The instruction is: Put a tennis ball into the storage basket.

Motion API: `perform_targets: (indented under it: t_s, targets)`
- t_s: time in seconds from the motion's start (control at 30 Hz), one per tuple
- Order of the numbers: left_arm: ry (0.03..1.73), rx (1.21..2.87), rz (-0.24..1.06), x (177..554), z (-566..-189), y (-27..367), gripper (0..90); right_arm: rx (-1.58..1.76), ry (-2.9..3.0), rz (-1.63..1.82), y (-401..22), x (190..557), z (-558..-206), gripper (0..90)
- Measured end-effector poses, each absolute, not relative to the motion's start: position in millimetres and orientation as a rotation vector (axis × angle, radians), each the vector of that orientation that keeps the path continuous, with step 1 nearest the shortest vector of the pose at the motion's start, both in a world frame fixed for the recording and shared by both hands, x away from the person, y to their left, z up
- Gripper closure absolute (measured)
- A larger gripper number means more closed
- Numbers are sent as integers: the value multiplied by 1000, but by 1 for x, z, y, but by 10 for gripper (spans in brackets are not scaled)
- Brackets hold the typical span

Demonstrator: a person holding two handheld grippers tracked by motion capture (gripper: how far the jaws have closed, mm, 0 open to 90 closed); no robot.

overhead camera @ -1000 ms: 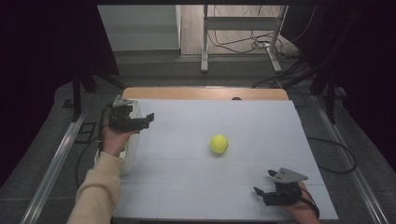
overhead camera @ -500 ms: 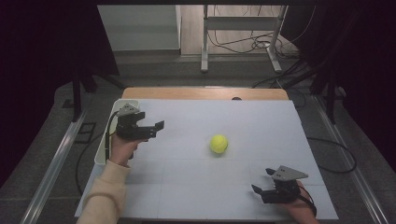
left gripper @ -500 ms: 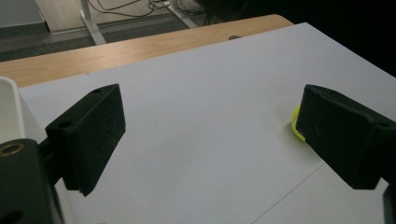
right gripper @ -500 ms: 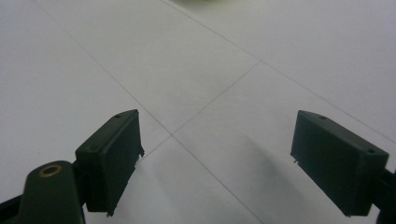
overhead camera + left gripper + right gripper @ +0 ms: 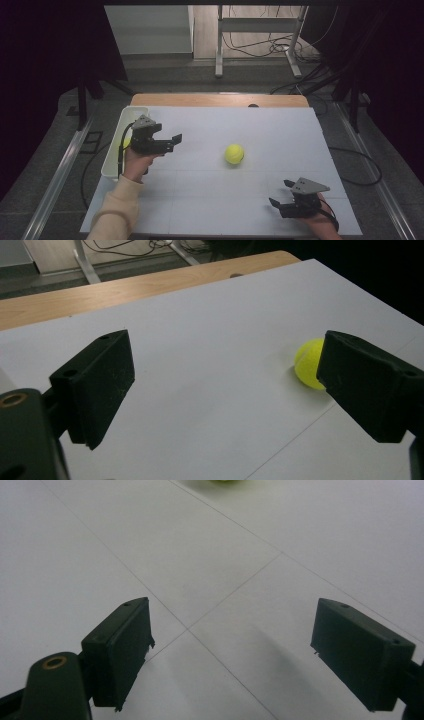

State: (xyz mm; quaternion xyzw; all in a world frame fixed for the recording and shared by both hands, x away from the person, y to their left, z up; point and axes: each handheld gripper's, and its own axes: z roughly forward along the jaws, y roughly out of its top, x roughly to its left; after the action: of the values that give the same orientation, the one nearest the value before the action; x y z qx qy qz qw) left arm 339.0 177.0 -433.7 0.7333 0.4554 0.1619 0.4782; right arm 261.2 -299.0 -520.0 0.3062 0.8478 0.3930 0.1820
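Observation:
A yellow-green tennis ball (image 5: 234,154) rests on the white table surface (image 5: 260,130), a little right of centre. My left gripper (image 5: 173,142) hovers open to the ball's left, jaws pointing toward it with a clear gap still between them. In the left gripper view the ball (image 5: 309,362) lies ahead, partly hidden behind the right-hand jaw of my left gripper (image 5: 225,375), and nothing is between the jaws. My right gripper (image 5: 281,193) sits open low at the front right. Its own view has my right gripper (image 5: 232,630) over bare table, the ball (image 5: 222,481) at the top edge.
A white bin (image 5: 112,155) stands along the table's left edge, just behind the left hand, with something yellow (image 5: 125,142) inside it. A wooden strip (image 5: 220,100) borders the far edge. Beyond it are metal stand legs (image 5: 219,50) and floor cables.
The left hand has carried its gripper rightward from beside the bin out over the table, closer to the ball. The right gripper and the ball have stayed where they were.

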Motion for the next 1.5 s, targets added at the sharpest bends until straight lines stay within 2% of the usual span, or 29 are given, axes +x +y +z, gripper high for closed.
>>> perform_targets:
  t_s: [0.33,0.53,1.5]
  targets:
    - [1069,1864,354,346,-445,151,92,894,2380,1140,-303,260,-519,173]
    - [1028,1918,389,345,-448,134,92,903,2376,1133,-304,259,-519,174]
    - [960,1989,283,357,-462,81,95,893,2379,1117,-303,258,-519,174]
